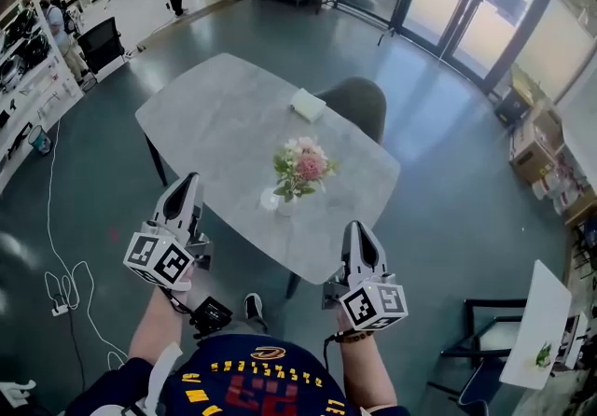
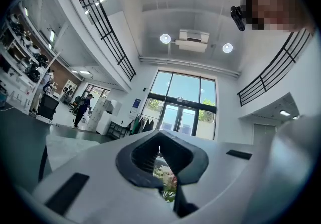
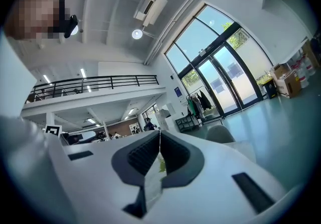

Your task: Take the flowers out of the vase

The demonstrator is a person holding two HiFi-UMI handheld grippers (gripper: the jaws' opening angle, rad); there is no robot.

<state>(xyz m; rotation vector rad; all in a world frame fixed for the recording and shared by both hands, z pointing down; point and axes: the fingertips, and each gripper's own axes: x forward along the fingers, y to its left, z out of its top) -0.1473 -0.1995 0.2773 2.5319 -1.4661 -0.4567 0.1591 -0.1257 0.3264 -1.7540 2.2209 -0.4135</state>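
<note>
On the grey table (image 1: 215,116), toward its near edge in the head view, the flowers (image 1: 300,167) stood upright in a small white vase (image 1: 284,207). They were a pink and cream bunch with green leaves, none of them lifted out. A small white round piece (image 1: 269,200) lay just beside the vase at its 9 o'clock; what it was could not be told.

From the vase, the left gripper (image 1: 191,179) sat at about 9 o'clock, over the table's near-left edge. Its marker cube (image 1: 159,258) was nearer the person. The left gripper view showed the jaws pressed together with nothing between them (image 2: 159,150). The flowers (image 2: 168,183) showed only through the gap below the tips, well apart from them.

The right gripper (image 1: 355,228) sat at about 4 o'clock from the vase, at the table's near edge. It carried its own marker cube (image 1: 375,304) close to the wrist. The right gripper view showed its jaws closed as well, tip to tip and empty (image 3: 159,142).

A white folded pad (image 1: 308,104) lay on the table at 12 o'clock from the vase. A dark green chair (image 1: 359,106) was tucked in at 1 o'clock. A white cable (image 1: 65,284) trailed over the floor at the person's 9 o'clock. Cardboard boxes (image 1: 532,148) stood against the wall at 3 o'clock.
</note>
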